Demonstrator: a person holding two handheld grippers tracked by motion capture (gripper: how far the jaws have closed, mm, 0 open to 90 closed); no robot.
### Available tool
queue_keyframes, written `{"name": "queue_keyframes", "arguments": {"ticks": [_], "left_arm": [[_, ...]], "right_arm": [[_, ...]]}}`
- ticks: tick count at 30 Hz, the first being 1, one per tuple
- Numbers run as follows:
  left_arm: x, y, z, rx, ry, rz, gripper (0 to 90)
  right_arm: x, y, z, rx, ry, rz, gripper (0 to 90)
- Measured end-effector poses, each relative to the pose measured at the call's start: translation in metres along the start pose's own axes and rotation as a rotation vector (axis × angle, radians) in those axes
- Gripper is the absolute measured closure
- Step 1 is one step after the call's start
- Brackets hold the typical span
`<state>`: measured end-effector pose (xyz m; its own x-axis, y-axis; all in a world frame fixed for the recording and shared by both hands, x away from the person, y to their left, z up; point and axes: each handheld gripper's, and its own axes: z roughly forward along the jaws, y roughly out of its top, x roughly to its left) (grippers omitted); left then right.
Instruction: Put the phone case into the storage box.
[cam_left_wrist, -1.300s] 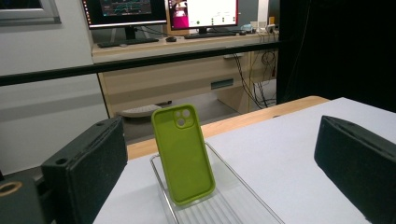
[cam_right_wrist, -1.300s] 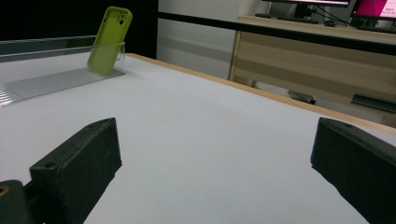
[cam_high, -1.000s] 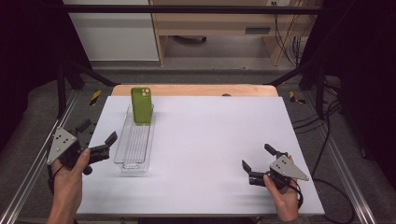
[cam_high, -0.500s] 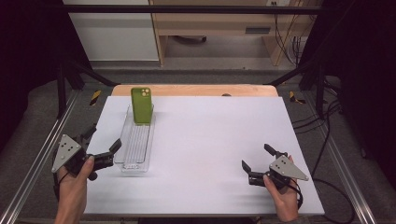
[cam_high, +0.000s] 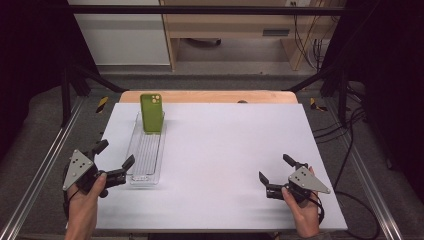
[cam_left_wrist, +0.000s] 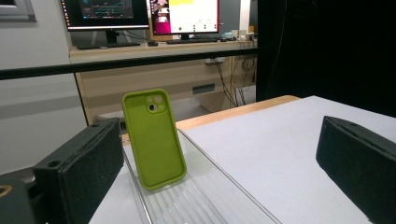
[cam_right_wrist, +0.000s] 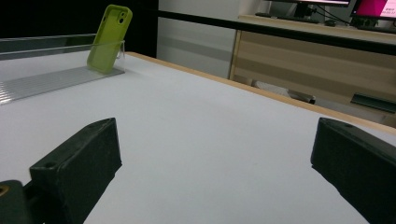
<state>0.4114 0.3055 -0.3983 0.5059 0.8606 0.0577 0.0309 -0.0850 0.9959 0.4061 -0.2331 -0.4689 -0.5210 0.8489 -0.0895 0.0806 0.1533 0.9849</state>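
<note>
A green phone case (cam_high: 151, 113) (cam_left_wrist: 154, 137) (cam_right_wrist: 108, 39) stands upright, leaning at the far end of a long clear ribbed tray (cam_high: 145, 152) (cam_left_wrist: 201, 205) (cam_right_wrist: 42, 79) on the white table. My left gripper (cam_high: 114, 158) (cam_left_wrist: 219, 172) is open at the tray's near left corner, its jaws wide apart and empty, pointing along the tray toward the case. My right gripper (cam_high: 274, 168) (cam_right_wrist: 212, 163) is open and empty near the table's front right, resting low over bare table.
The white table top (cam_high: 230, 145) ends in a wooden strip (cam_high: 210, 96) at the far edge. Metal frame rails (cam_high: 45, 165) run along both sides. Cables (cam_high: 345, 150) hang off the right side. A desk with monitors (cam_left_wrist: 140, 14) stands beyond.
My left gripper has drawn back toward the front edge and slightly left, away from the tray's side. The right gripper has stayed where it was.
</note>
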Motion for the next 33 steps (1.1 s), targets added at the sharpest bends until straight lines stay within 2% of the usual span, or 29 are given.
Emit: {"name": "queue_keyframes", "arguments": {"ticks": [7, 22, 33], "left_arm": [[-0.001, -0.006, 0.000, 0.011, 0.004, -0.006, 0.7], [-0.006, -0.014, -0.006, -0.021, -0.002, -0.001, 0.7], [-0.009, -0.021, -0.009, -0.014, 0.001, 0.001, 0.7]], "right_arm": [[0.000, 0.000, 0.000, -0.001, 0.006, 0.004, 1.7], [0.000, 0.000, 0.000, -0.001, 0.011, 0.004, 1.7], [0.000, 0.000, 0.000, -0.001, 0.020, 0.003, 1.7]]}}
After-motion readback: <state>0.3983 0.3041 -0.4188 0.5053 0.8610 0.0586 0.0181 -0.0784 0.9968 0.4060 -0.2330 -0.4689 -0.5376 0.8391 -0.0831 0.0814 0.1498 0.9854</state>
